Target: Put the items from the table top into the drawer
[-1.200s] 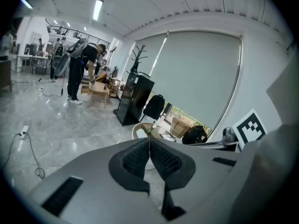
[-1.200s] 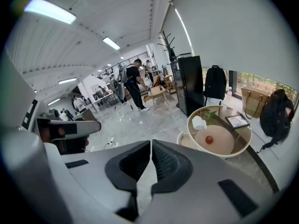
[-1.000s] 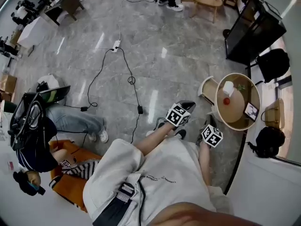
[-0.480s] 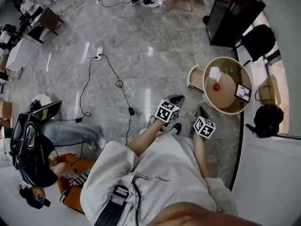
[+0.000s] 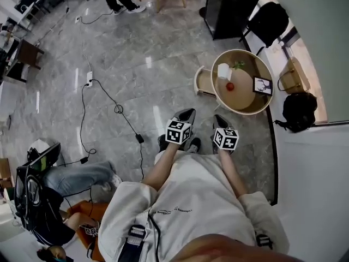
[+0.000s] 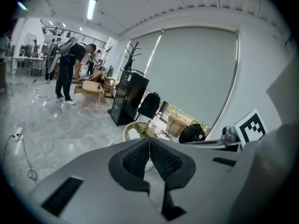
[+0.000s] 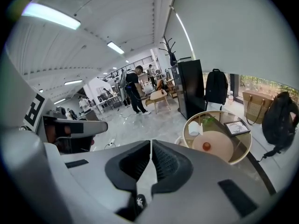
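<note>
In the head view, the round worktop [image 5: 265, 103] has slid from the right edge to the upper right of the frame, so the person now faces it. I judge this an approach, with no item picked up yet. On it lie a red ball [image 5: 230, 86], what seems a white cup [image 5: 223, 71] and a framed picture [image 5: 262, 85]. What looks like the pulled-out drawer [image 5: 203, 83] juts from its left side. The left tool [image 5: 179, 131] and right tool [image 5: 225, 138] hang at centre frame, well apart from it. A black backpack [image 5: 299, 111] sits right of the worktop and a cable [image 5: 117, 108] trails at left, neither in the way. In the left gripper view, the pads [image 6: 138, 160] are pressed together on nothing. In the right gripper view, the jaws likewise meet empty, with the worktop at right.
</note>
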`<move>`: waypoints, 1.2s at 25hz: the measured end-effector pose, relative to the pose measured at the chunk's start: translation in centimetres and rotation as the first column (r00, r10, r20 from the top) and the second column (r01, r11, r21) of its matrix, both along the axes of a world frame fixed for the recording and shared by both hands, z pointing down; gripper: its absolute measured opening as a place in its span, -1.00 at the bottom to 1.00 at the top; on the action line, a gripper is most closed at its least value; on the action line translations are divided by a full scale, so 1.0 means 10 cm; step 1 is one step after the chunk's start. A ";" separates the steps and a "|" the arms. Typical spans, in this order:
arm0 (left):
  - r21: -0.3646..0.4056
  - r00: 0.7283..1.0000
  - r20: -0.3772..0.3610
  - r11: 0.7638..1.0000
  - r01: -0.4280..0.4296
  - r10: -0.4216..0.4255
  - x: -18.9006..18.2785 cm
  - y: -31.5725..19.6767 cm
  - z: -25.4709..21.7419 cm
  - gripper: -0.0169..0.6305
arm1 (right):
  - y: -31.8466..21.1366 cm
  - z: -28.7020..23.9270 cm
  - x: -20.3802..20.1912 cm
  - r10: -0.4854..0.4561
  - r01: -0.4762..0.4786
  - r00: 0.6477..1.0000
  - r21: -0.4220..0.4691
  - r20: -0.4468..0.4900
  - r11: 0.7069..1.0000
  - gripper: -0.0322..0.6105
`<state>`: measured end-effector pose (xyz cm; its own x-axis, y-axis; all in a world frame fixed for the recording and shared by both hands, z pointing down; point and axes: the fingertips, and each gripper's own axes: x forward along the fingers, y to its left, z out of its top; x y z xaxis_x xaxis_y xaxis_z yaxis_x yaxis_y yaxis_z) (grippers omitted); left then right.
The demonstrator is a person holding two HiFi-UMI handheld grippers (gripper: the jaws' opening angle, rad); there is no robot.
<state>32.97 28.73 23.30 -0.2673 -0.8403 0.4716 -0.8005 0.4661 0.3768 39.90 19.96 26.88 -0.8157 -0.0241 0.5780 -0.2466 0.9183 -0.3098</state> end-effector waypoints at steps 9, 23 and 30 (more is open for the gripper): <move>-0.017 0.991 0.046 0.992 -0.123 0.124 -0.27 -0.17 -0.05 -0.88 | -0.04 -0.02 -0.41 0.066 -0.058 0.996 -0.123 0.060 0.991 -0.78; 0.014 0.947 0.037 0.947 -0.319 0.319 -1.46 -0.18 0.01 -0.88 | 0.41 0.13 -1.34 0.143 -0.138 0.989 -0.105 0.039 0.985 -0.78; 0.007 0.893 0.045 0.893 -0.449 0.449 -1.88 0.04 0.16 -0.88 | 0.55 0.32 -1.63 0.332 -0.320 0.941 -0.151 0.062 0.935 -0.78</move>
